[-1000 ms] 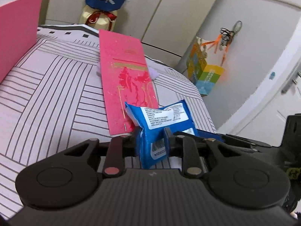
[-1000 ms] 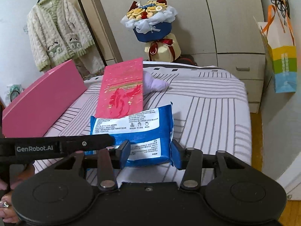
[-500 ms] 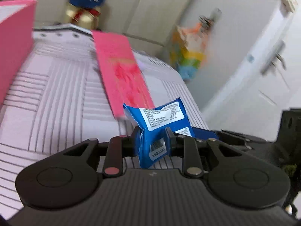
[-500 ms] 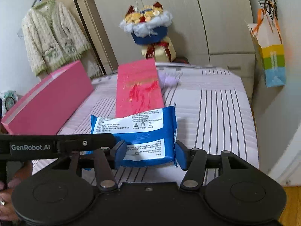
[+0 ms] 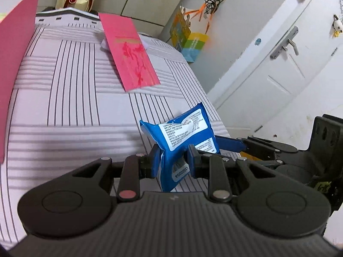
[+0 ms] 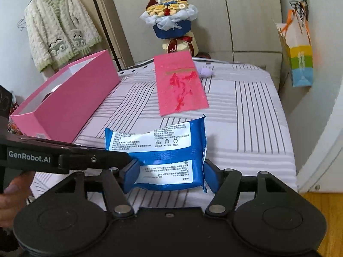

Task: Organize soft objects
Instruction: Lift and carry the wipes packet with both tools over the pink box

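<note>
In the left wrist view, the blue wipes packet [image 5: 182,141] is seen end-on, held above the striped bed [image 5: 70,98], its long axis running away from the camera toward the right gripper [image 5: 246,144]. The left gripper [image 5: 172,163] is closed on the packet's near end, which is squeezed narrow between the 2 blue pads. A white label with small print is carried on the packet, and "LX3200SA" can be read near the barcode. The pink envelope [image 5: 130,51] lies flat farther up the bed.

In the right wrist view, the packet [image 6: 158,150] is seen broadside, its long axis running left to right. The right gripper [image 6: 170,172] is spread to the packet's full height, both pads pressed against its edges. Most of the label's small print cannot be read. The left gripper [image 6: 126,160] reaches in from the left, marked "GenRobot.AI", with fingers of the left hand [image 6: 12,194] visible below. The open pink box [image 6: 70,98] stands on the bed's left side.
</note>
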A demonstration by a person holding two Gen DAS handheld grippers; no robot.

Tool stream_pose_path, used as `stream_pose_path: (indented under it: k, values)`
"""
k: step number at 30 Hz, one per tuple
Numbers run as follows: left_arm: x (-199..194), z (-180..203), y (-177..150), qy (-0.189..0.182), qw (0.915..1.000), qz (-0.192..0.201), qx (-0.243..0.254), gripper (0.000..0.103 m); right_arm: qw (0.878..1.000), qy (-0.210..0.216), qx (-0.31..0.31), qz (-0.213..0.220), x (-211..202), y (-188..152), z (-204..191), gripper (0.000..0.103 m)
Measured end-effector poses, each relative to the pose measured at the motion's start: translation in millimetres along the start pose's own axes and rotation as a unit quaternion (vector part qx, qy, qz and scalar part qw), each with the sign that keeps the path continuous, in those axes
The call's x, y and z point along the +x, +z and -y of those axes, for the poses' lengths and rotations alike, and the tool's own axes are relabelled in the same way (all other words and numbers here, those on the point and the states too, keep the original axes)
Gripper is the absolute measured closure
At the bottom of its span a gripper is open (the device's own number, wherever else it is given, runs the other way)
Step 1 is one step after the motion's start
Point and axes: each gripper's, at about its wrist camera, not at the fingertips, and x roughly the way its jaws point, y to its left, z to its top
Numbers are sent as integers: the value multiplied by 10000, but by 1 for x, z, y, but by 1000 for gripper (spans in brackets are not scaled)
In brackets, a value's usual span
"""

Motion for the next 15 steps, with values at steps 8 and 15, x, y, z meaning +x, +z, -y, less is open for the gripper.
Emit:
stream_pose_path:
  k: [8,15]
  values:
    - [-29,8,-14,59,9998,-93,152,79,9995,19,-299,-120,-24,-7,-25,34]
    - [-68,14,-19,20,9994,77,331,79,9974,134,-700,52,-54,-4,-53,34]
